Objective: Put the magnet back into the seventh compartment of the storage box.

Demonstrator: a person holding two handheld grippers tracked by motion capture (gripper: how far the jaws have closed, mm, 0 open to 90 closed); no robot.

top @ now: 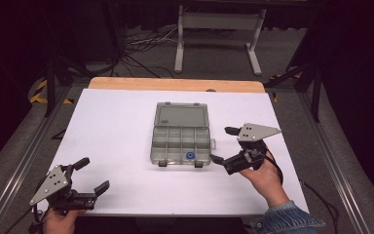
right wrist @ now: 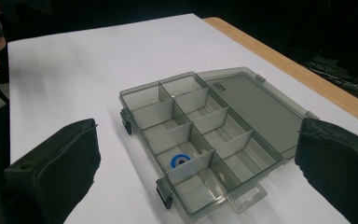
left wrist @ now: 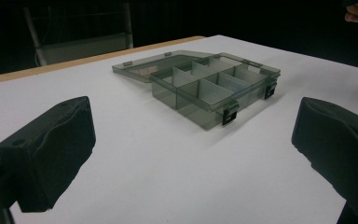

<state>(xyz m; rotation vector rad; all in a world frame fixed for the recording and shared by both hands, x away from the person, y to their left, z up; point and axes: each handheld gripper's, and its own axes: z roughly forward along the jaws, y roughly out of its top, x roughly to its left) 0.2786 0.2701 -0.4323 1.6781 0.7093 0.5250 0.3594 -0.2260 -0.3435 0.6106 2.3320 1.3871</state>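
Left gripper (top: 91,174) is sitting wide open and empty, well clear of the organizer box (top: 181,141) ahead to its right. Box lid is lying open; blue ring (top: 189,155) is resting in a front compartment. Right gripper (top: 224,145) is hovering wide open, empty, just beside the box's right edge. Judging placement done, closing the lid is probably remaining.

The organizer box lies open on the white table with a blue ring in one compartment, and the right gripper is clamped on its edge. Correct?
Not quite. The right gripper is open and apart from the box, as the high view shows. The box is open, and the blue ring lies in one compartment.
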